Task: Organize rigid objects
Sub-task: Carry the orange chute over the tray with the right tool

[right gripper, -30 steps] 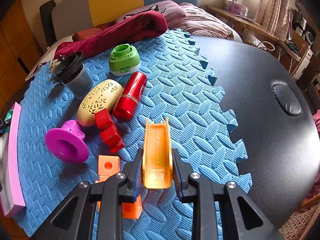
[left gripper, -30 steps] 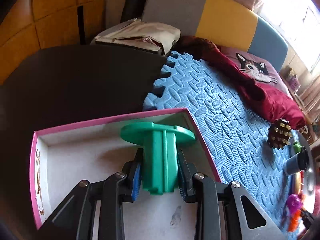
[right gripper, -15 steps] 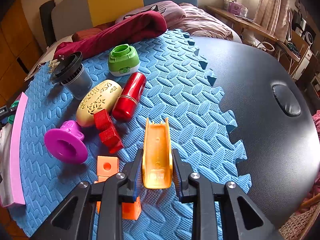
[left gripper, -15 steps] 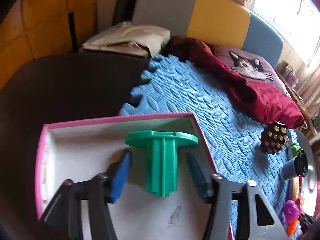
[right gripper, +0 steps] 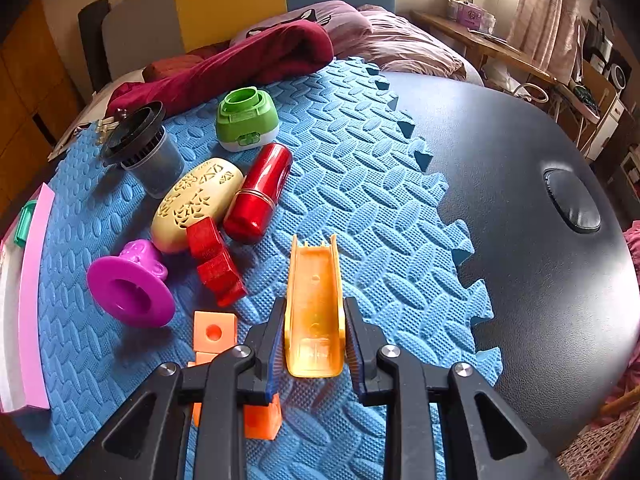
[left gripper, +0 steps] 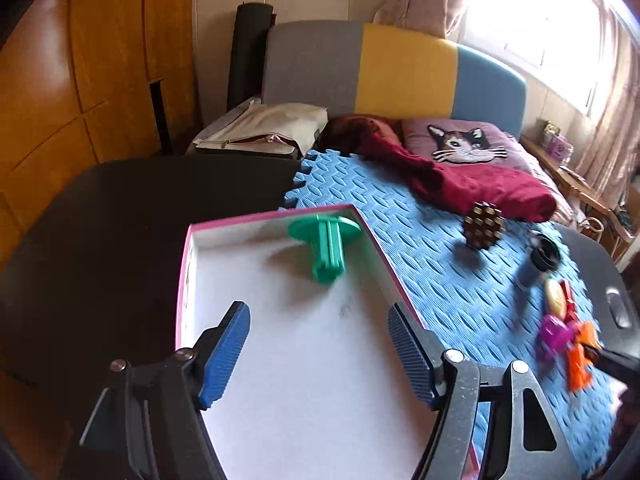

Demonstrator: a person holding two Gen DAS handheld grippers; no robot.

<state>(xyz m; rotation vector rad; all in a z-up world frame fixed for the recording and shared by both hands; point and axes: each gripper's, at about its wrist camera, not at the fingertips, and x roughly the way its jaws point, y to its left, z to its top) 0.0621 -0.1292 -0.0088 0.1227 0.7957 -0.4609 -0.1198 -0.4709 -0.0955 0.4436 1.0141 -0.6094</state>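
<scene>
Holding the orange trough (right gripper: 315,312) tight in our right fingers (right gripper: 273,350), left fingers (left gripper: 224,354) just opened and empty, we risk toppling the green peg (left gripper: 326,246) in the box (left gripper: 276,216) when placing.

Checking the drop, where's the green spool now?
In the left wrist view, the green spool lies inside the pink box, at its far right corner beside the blue mat.

Embossed blue foam mat (right gripper: 340,168), glossy red capsule (right gripper: 260,192), smooth black tabletop (right gripper: 520,208), matt green plastic spool (left gripper: 326,244).
</scene>
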